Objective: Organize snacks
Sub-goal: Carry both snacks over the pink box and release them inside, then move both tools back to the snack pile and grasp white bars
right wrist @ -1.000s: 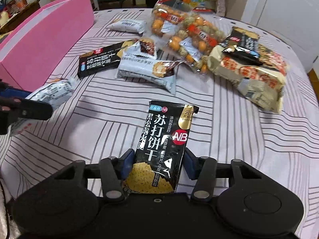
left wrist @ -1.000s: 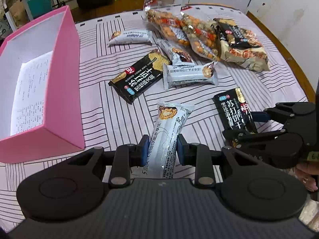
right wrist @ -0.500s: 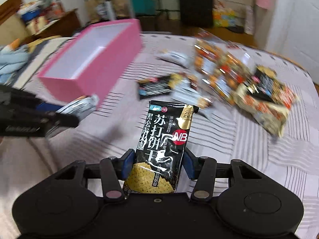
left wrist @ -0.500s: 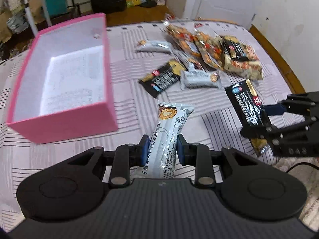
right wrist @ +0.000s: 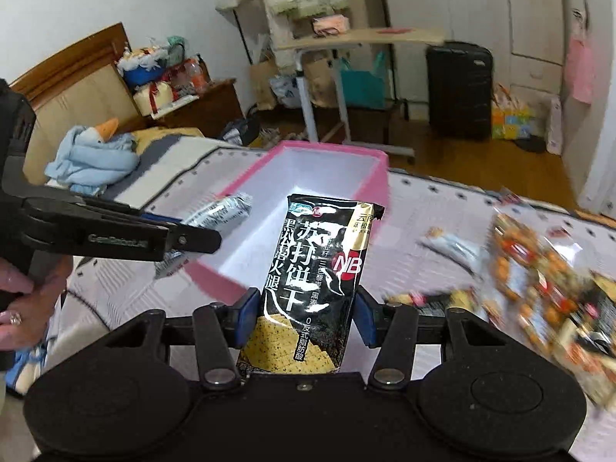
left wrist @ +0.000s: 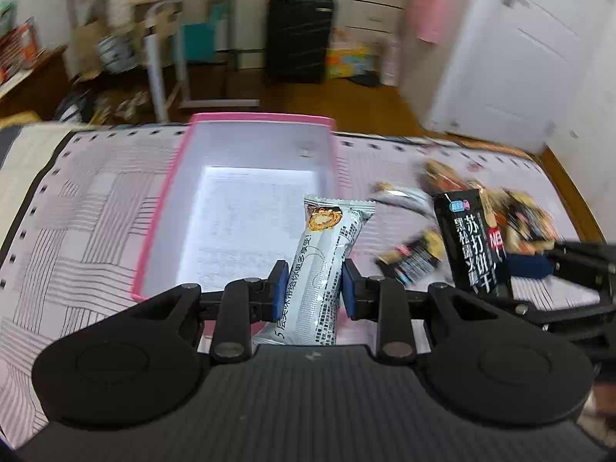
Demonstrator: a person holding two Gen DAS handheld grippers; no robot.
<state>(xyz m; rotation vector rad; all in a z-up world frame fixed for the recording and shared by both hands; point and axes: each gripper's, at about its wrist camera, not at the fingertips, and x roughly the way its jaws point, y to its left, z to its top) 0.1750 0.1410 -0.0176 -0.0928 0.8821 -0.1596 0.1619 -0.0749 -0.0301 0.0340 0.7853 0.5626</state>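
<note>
So far nothing lies in the pink box [left wrist: 235, 208]: its white floor shows only a printed paper liner, so the sorting has barely begun. The left gripper [left wrist: 310, 288] is clamped on a slim silver-white wafer packet [left wrist: 327, 265], held above the box's near right corner. The right gripper [right wrist: 304, 317] is clenched on a black soda-cracker packet [right wrist: 315, 281], hovering just short of the box. Both packets are glossy, crinkled foil pouches with crimped ends, flat and pliable. The box is a stiff rectangular carton with thin upright walls. Left to do: the remaining pile of snack bags [right wrist: 539, 288], blurred, lying on the striped cloth [left wrist: 77, 238] to the right.
</note>
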